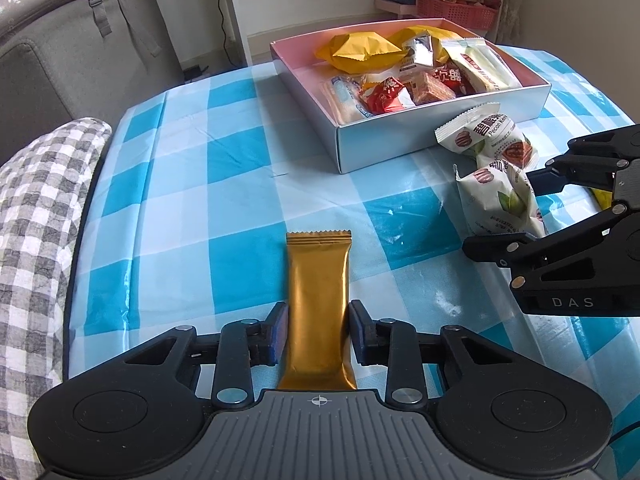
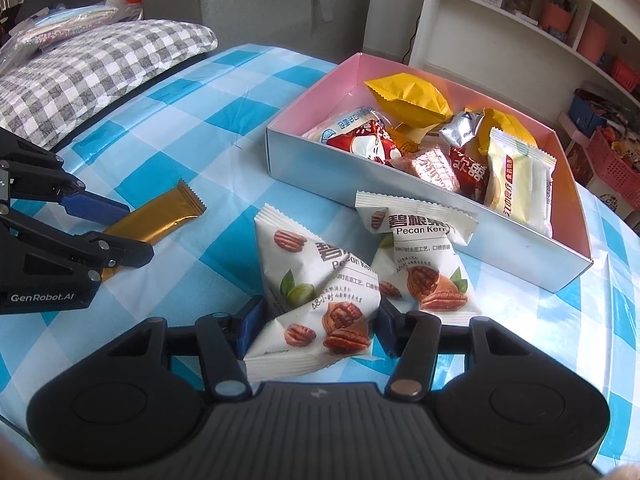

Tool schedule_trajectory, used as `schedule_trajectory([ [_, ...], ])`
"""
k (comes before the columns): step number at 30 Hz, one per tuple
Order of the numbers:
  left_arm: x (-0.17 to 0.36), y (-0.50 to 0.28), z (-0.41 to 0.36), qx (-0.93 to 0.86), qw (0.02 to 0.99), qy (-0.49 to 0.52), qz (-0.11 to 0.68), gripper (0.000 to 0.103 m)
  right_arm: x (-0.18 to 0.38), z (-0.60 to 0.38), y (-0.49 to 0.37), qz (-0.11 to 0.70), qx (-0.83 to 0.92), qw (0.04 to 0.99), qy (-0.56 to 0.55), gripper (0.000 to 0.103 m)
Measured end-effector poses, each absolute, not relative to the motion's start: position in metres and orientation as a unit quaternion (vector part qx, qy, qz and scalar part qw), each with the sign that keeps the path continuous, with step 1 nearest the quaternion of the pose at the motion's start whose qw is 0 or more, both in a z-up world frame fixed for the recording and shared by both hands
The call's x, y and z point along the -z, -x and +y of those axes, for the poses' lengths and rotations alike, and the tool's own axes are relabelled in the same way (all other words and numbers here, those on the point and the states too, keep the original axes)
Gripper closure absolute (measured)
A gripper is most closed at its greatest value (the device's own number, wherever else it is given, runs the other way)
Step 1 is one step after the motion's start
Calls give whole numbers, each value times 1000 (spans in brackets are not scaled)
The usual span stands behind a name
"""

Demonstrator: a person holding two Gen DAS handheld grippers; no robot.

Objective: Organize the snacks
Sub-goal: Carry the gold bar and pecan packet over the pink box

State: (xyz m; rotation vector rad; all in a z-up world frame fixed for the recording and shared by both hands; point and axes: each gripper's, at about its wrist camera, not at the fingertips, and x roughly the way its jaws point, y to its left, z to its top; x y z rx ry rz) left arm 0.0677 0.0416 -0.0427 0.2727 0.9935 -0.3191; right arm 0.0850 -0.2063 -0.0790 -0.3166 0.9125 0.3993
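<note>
Checked worktop (image 1: 208, 184): left gripper (image 1: 318, 332) fingers straddle gold bar (image 1: 318, 300), right gripper (image 2: 316, 328) fingers bracket pecan packet (image 2: 320, 300), neither visibly clenched, both likely destined for snack box (image 2: 440, 232).

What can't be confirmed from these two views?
- Gold bar, left view: near end hidden under the gripper body; pad contact unclear.
- Second pecan pack, right view: partly hidden by the front pack.
- Box bottom: hidden under piled snacks.

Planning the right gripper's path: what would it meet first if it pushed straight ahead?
Beyond the pecan packet between its jaws, the right gripper would probably first meet the second pecan packet, then the box wall behind it; depth is uncertain.
</note>
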Motion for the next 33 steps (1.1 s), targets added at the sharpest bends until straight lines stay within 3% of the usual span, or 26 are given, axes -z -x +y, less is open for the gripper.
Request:
schedule_trajectory([
  [33,6,-76,39,129,890,-121,421,76,39,-208,-74,394,-222,882,132,54],
])
